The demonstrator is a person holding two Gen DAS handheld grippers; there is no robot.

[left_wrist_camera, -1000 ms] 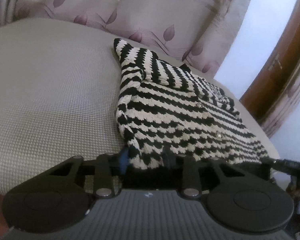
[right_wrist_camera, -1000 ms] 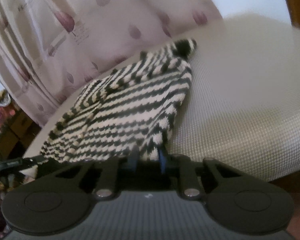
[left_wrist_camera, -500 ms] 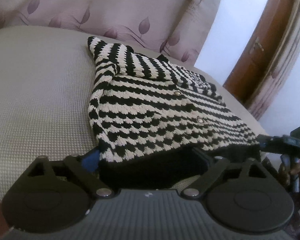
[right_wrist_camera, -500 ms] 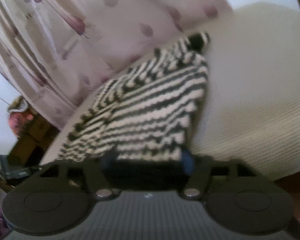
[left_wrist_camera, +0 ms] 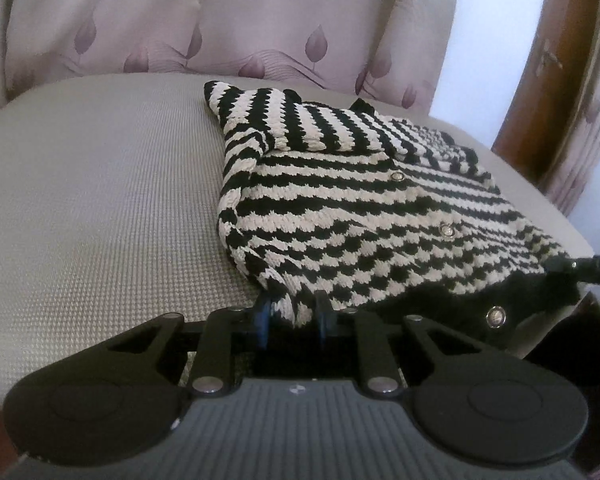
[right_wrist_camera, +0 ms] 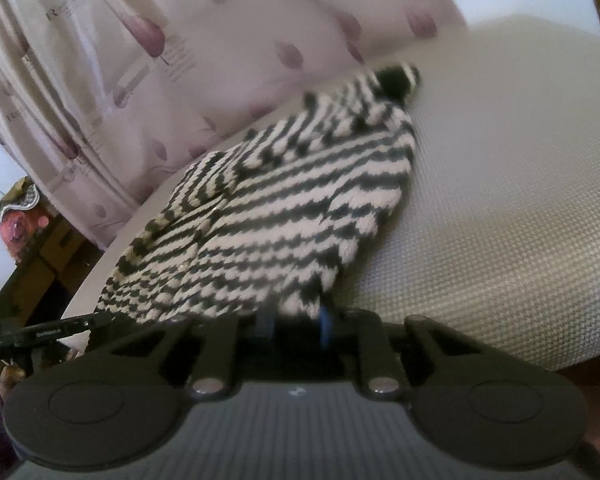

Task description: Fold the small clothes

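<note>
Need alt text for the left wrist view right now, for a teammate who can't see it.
The left gripper is shut on the near corner of a black-and-cream striped cardigan lying on a grey textured surface. A leaf-print curtain hangs behind.

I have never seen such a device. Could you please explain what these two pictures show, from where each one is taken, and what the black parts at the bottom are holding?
There is no robot. A person holds one two-finger gripper in each hand, each with a camera looking forward along its fingers. One picture comes from the left gripper, the other from the right gripper. The black parts are the grippers' own bodies. On the grey textured surface lies a black-and-white striped knitted cardigan with small metal buttons. Each gripper is shut on a near hem corner. A leaf-patterned curtain hangs behind.
</note>
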